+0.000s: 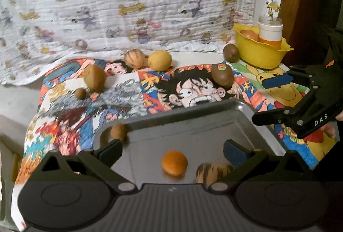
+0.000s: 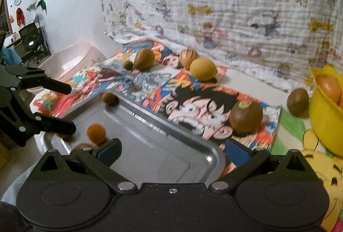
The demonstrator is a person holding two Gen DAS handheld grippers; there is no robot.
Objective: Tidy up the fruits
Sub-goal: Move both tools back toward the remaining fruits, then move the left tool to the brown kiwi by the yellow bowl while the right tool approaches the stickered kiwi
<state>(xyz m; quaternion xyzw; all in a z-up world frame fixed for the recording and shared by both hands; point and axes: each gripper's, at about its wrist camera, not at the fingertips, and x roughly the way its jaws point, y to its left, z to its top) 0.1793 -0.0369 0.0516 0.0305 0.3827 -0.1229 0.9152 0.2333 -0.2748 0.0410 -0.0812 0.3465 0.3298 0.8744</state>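
1. Metal tray (image 1: 193,124) lies at the desk's near edge on the cartoon cloth (image 1: 150,86).
2. Yellow bowl (image 1: 260,54) sits at the far right corner.
3. Left hand-held gripper (image 1: 172,151) and right hand-held gripper (image 2: 172,151) both gape wide, empty, over the tray.
4. Orange (image 1: 174,162) rests in the tray.
5. Kiwi (image 1: 221,75) sits on the cloth beyond the tray.

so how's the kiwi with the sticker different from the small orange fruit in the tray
The brown oval kiwi with the sticker lies on the cartoon-print cloth, outside the metal tray; the small round orange fruit sits inside it. The kiwi is larger, egg-shaped and dull brown; the orange fruit is smaller, rounder and bright. Neither is held.
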